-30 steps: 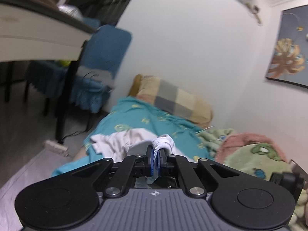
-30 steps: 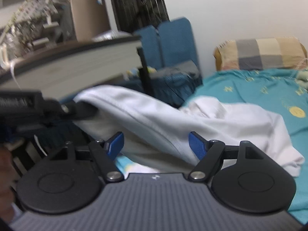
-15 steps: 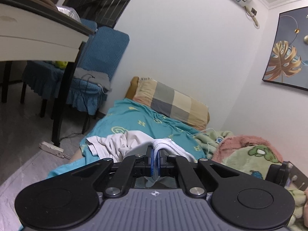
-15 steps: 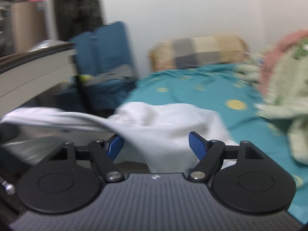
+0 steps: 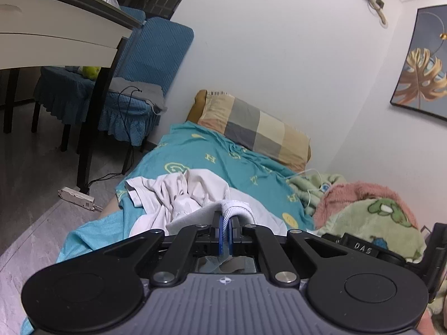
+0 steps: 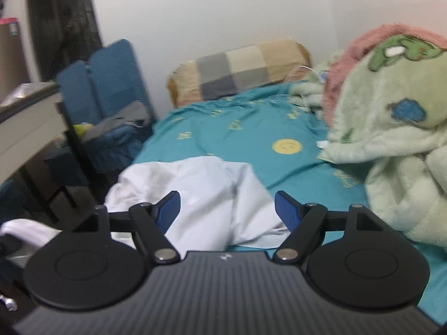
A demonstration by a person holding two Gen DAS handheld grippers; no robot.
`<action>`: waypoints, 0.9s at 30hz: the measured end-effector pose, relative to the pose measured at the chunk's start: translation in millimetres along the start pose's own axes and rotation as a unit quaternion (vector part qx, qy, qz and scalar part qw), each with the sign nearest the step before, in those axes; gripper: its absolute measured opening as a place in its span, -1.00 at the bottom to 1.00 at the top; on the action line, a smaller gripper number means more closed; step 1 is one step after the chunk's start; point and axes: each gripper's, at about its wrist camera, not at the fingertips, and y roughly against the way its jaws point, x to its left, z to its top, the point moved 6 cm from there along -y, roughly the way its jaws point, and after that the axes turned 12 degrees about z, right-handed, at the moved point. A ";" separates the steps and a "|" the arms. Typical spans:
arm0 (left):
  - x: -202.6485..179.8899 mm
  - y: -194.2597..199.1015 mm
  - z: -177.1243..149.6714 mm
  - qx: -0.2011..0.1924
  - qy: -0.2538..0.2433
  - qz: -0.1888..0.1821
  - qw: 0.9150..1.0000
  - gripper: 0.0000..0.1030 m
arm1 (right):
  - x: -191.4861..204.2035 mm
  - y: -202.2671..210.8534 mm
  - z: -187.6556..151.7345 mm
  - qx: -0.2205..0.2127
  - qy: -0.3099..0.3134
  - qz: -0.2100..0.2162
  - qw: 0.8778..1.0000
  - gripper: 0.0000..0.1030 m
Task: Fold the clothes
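A white garment (image 5: 178, 192) lies crumpled on the teal bed sheet (image 5: 212, 159) near the bed's left edge. My left gripper (image 5: 226, 233) is shut on the garment's ribbed white hem (image 5: 237, 206) and holds it up. In the right wrist view the same white garment (image 6: 206, 189) spreads on the sheet (image 6: 251, 128) just beyond my right gripper (image 6: 226, 209), which is open and empty above it. Part of the cloth hangs at the far left of that view (image 6: 25, 230).
A checked pillow (image 5: 251, 128) lies at the head of the bed. A green and pink plush blanket (image 6: 391, 128) is heaped on the right. Blue covered chairs (image 5: 134, 83) and a desk (image 5: 56, 36) stand left of the bed. A power strip (image 5: 76, 196) lies on the floor.
The right gripper has swung to the right, from facing the desk and lifted cloth to facing the bed. The left gripper has moved back a little, still gripping the hem.
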 end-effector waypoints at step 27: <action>-15.2 -17.4 -10.1 0.007 -0.019 0.011 1.000 -0.92 | 63.8 -10.1 -42.8 0.014 0.134 -0.069 0.989 0.48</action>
